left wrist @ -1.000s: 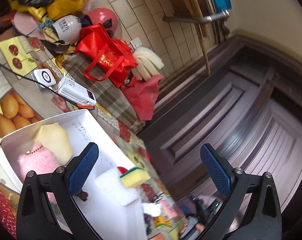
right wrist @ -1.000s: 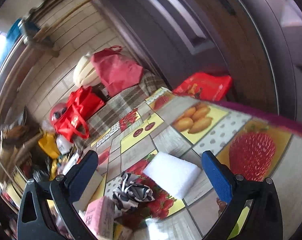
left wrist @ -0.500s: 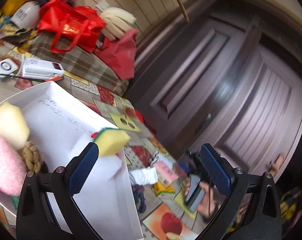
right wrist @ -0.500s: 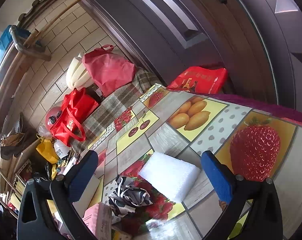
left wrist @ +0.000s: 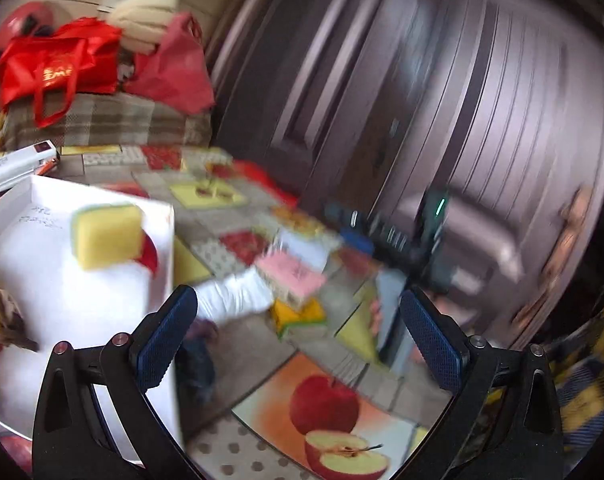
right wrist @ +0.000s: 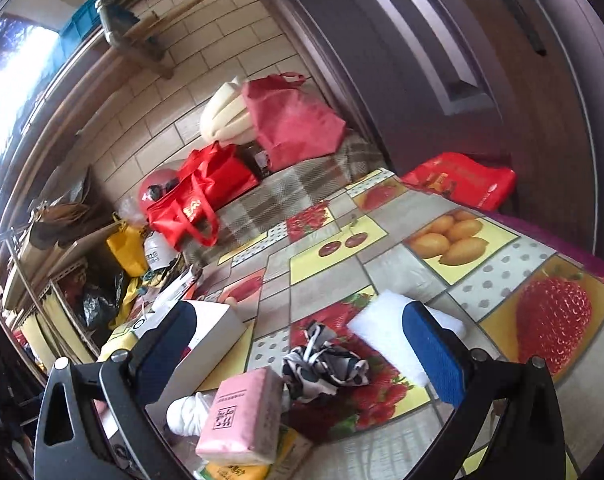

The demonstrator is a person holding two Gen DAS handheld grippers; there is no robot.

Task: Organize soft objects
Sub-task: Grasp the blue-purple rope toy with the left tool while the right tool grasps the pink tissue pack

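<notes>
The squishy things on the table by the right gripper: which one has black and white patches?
The crumpled cloth, lying between the pink tissue pack and the white foam block. Those two are plain coloured; only the cloth is patterned.

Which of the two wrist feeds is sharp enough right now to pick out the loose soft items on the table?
Left wrist view: motion-smeared; the yellow sponge and pink tissue pack have soft edges, while the left gripper itself stays crisp. Right wrist view: sharp; the white foam pad, the black-and-white patterned cloth and the pack's print are readable, though the window at upper left is blown out and the fisheye bends edges.
</notes>
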